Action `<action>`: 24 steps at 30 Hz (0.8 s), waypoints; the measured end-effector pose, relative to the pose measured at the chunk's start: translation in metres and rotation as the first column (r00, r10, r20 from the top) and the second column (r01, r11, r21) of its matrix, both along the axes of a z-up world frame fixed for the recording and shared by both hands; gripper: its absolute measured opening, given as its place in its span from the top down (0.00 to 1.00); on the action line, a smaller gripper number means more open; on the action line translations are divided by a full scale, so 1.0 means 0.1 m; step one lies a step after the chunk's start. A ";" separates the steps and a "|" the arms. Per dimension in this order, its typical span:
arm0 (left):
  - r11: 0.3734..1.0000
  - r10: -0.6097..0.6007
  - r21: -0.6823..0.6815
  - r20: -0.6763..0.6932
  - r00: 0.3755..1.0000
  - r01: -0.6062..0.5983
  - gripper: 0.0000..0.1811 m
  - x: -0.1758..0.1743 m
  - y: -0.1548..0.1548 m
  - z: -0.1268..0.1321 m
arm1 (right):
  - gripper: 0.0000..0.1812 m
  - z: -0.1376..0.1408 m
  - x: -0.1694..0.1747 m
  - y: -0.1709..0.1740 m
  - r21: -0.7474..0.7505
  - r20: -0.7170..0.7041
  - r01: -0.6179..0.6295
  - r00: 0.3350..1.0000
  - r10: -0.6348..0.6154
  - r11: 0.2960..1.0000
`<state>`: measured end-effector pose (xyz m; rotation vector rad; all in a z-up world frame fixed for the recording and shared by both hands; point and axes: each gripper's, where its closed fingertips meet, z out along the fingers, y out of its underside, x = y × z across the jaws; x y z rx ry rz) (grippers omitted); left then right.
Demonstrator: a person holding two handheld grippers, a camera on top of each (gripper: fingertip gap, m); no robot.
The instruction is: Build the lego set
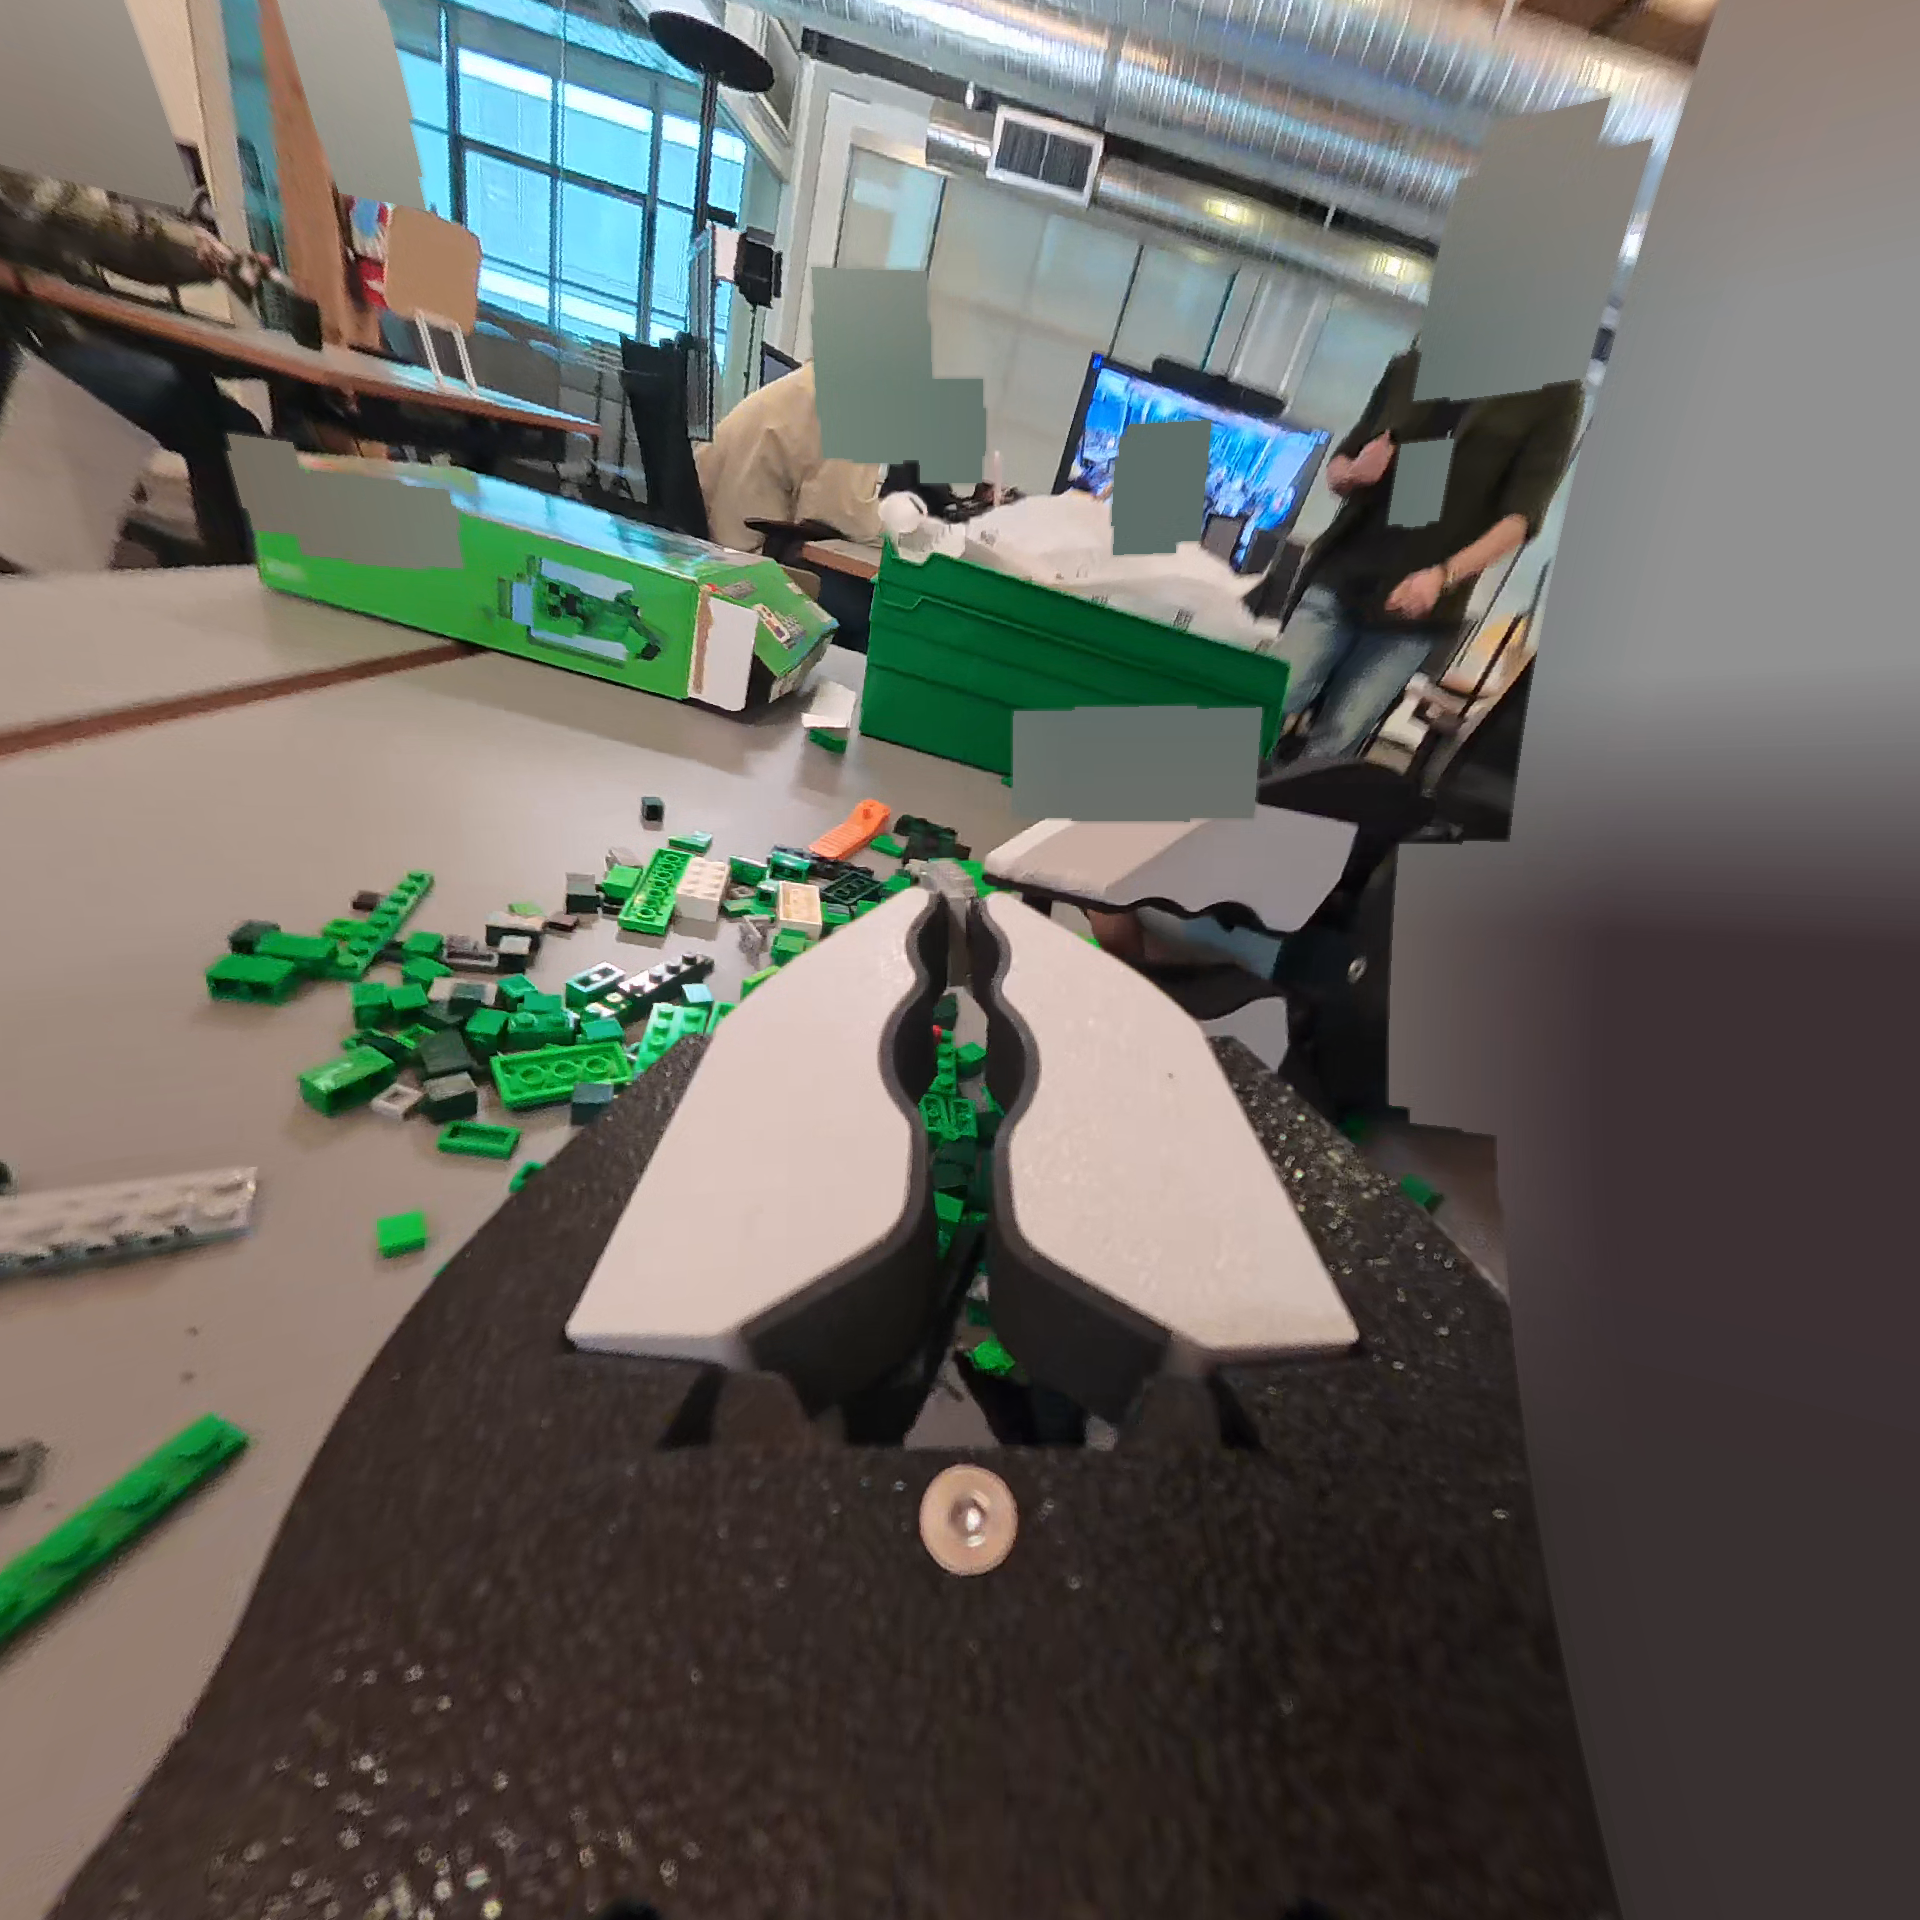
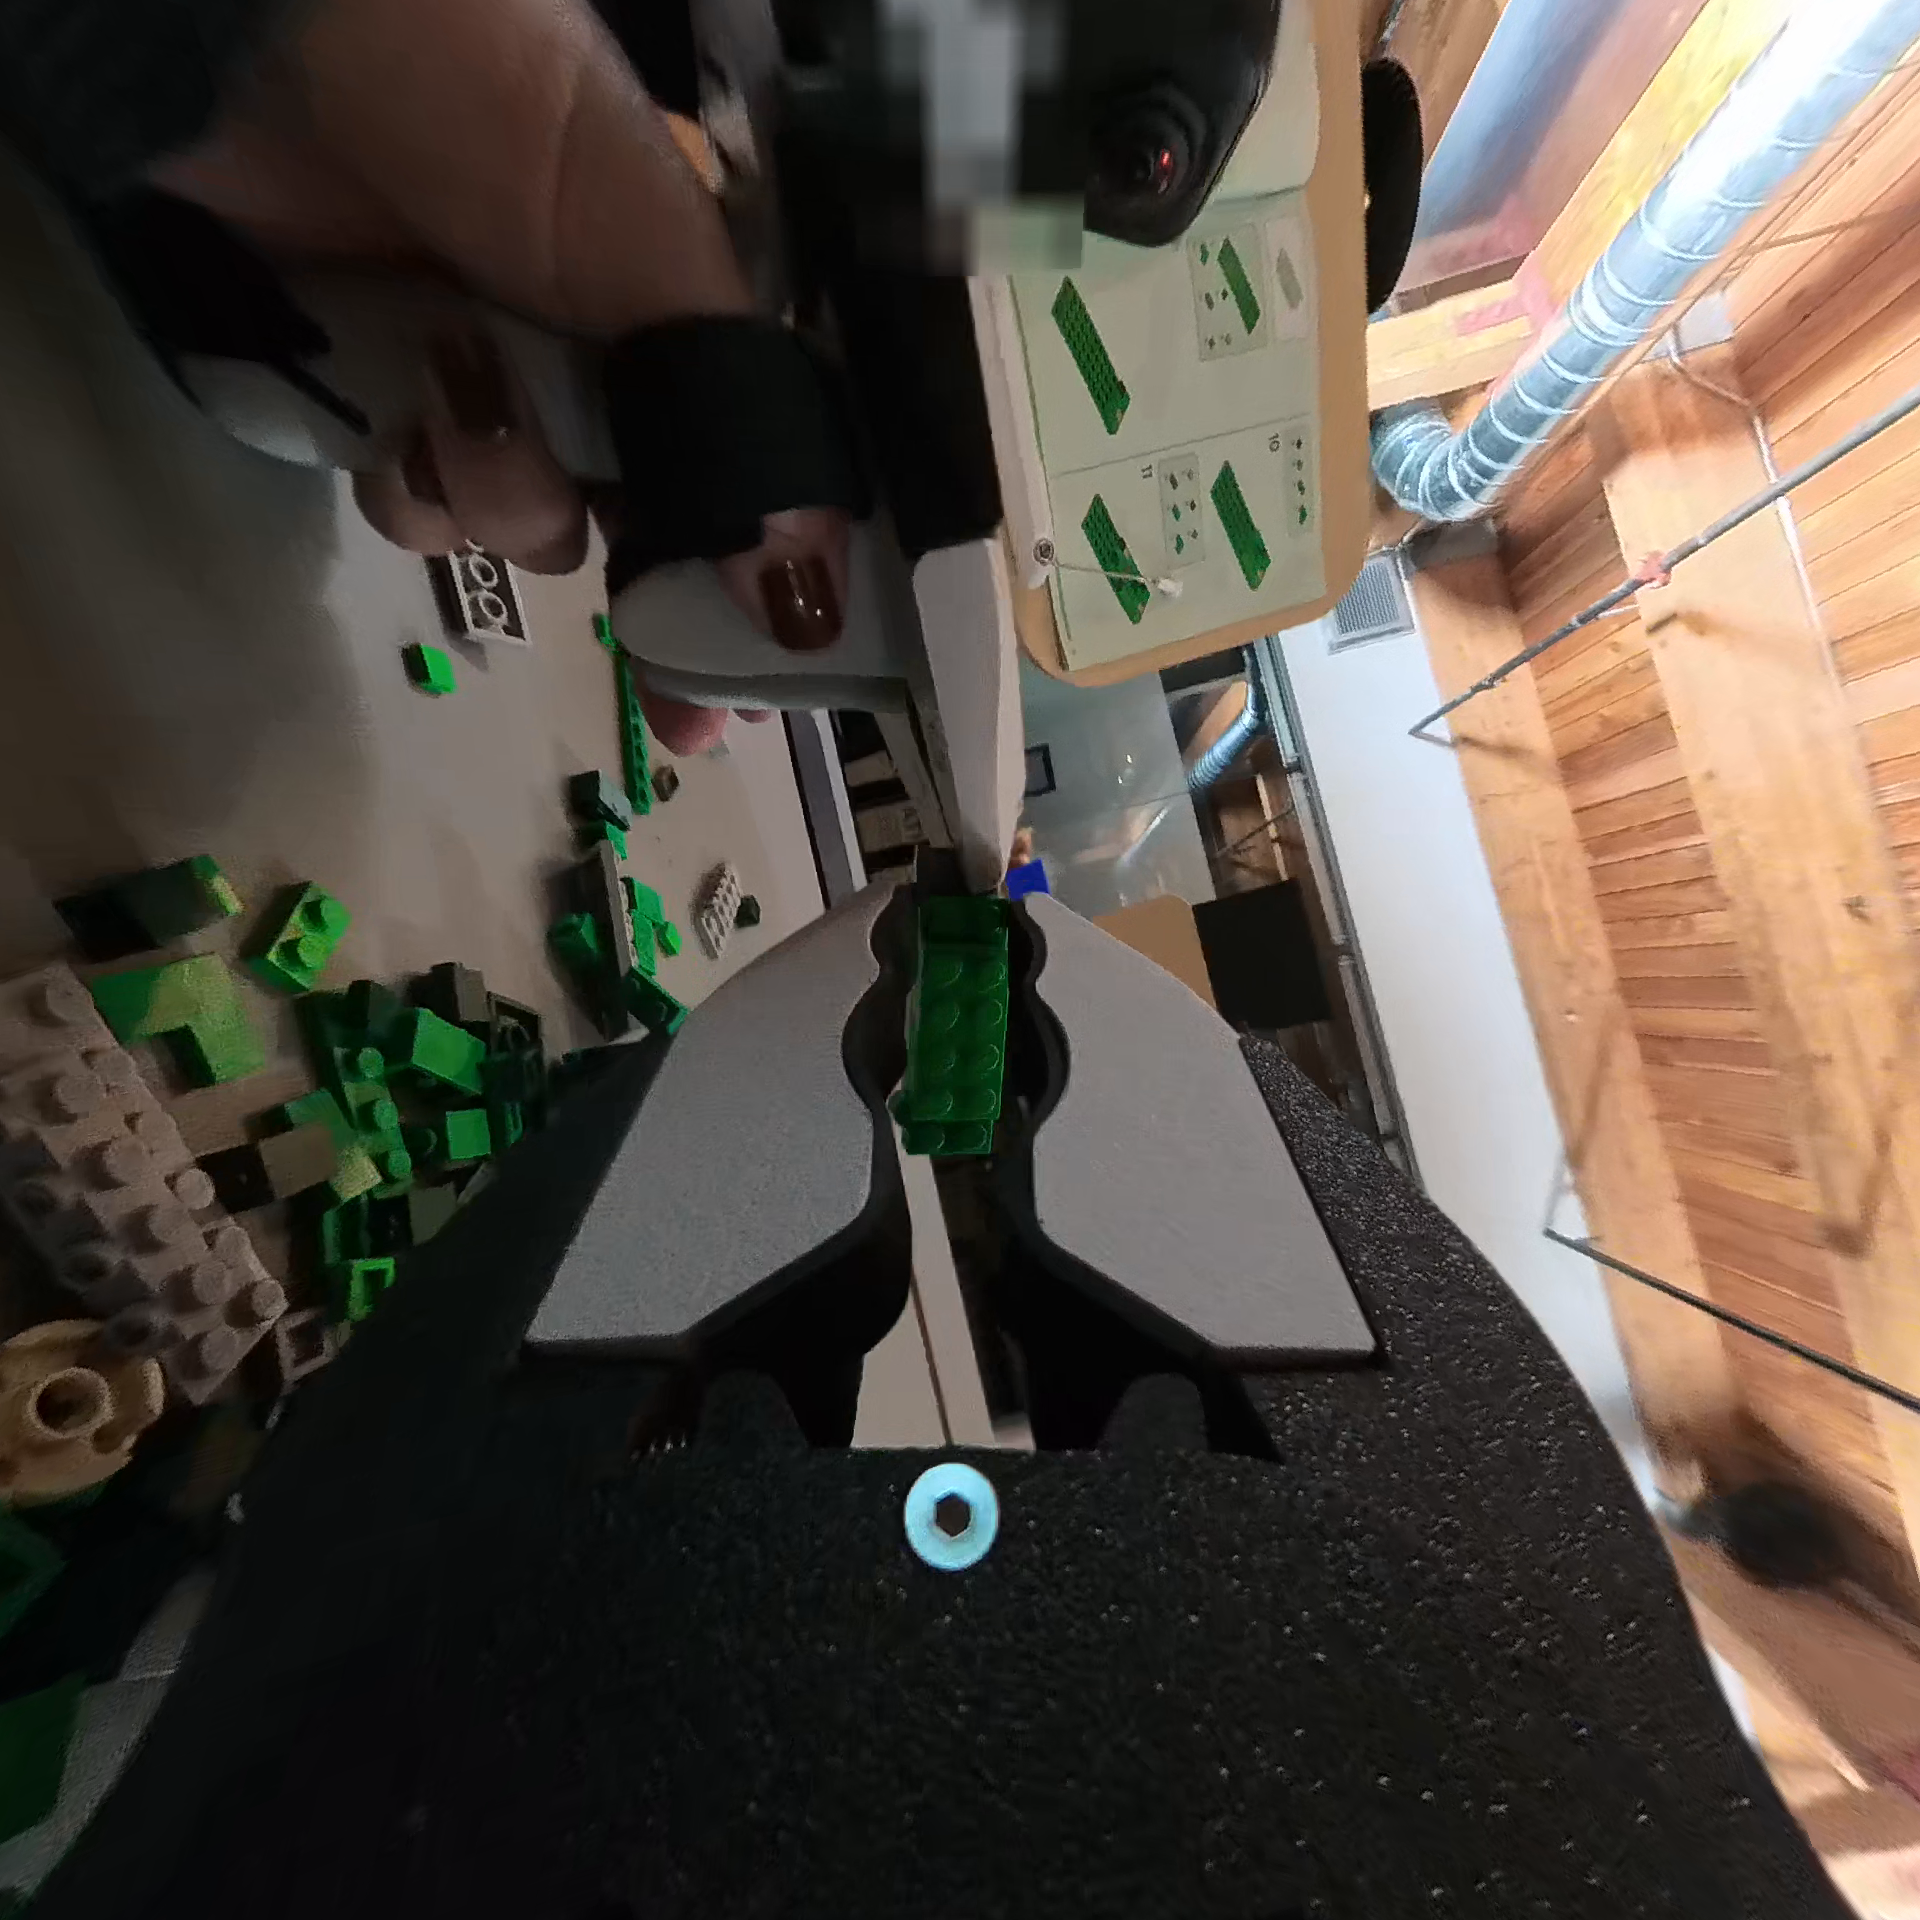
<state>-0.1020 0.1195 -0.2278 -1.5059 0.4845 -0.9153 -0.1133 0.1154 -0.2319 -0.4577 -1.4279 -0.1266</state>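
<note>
Right claw [image 2: 961, 997] clamps green plate [image 2: 958, 1023] (light, stiff, slick) edgewise; left claw [image 1: 958, 899], 12 o'clock, pinches grey piece [image 1: 954, 879].

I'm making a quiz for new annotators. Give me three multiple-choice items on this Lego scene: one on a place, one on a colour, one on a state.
1. Where does the orange tool lie?
A. In the green bin
B. On the table at the far edge of the loose bricks
C. In the right gripper

2. What colour is the brick stack in the right gripper?
A. Green
B. White
C. Orange

3. How is the left gripper?
A. Wide open and empty
B. Shut on the booklet
C. Shut on a small grey piece

Answers:
1 B: the orange tool rests on the table beyond the loose bricks, outside the green bin.
2 A: the right gripper clamps a green brick stack.
3 C: the left gripper pinches the small grey piece at its tips.
</note>
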 end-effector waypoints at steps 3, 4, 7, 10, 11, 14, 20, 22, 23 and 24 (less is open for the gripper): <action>1.000 -0.011 -0.029 0.021 1.000 0.012 0.98 0.00 0.01 -0.01 | 0.91 -0.02 0.00 0.02 0.001 0.021 0.027 0.999 -0.027 1.000; 0.999 -0.014 -0.038 0.021 1.000 0.015 0.98 0.00 0.01 -0.02 | 0.91 -0.03 0.00 0.02 -0.004 0.029 0.034 0.999 -0.034 0.999; 0.998 -0.026 -0.051 0.035 0.999 0.027 0.98 0.00 0.00 -0.02 | 0.89 -0.05 0.00 0.02 0.009 0.048 0.051 0.998 -0.051 0.999; 0.997 -0.026 -0.066 0.034 0.999 0.028 0.98 0.00 0.01 -0.03 | 0.87 -0.06 0.00 0.03 0.024 0.060 0.068 0.996 -0.069 0.997; 0.997 -0.033 -0.071 0.035 0.999 0.036 0.98 0.01 0.01 -0.03 | 0.87 -0.05 0.01 0.05 0.023 0.057 0.084 0.995 -0.085 0.996; 0.997 -0.037 -0.074 0.016 0.999 0.038 0.98 0.03 0.00 -0.05 | 0.84 -0.03 0.03 0.10 -0.004 0.045 0.104 0.994 -0.104 0.995; 0.994 -0.055 -0.097 0.040 0.998 0.059 0.98 0.01 0.00 -0.06 | 0.90 -0.07 0.01 0.07 0.017 0.081 0.106 0.991 -0.107 0.994; 0.993 -0.056 -0.102 0.043 0.997 0.061 0.98 0.00 0.01 -0.06 | 0.90 -0.08 0.01 0.06 -0.045 0.098 0.108 0.990 -0.103 0.993; 0.994 -0.051 -0.094 0.035 0.998 0.054 0.98 0.00 0.01 -0.06 | 0.90 -0.09 0.02 0.06 -0.113 0.100 0.097 0.991 -0.086 0.989; 0.996 -0.041 -0.083 0.022 0.999 0.043 0.98 -0.01 0.00 -0.07 | 0.90 -0.09 0.02 0.05 -0.211 0.093 0.073 0.994 -0.055 0.975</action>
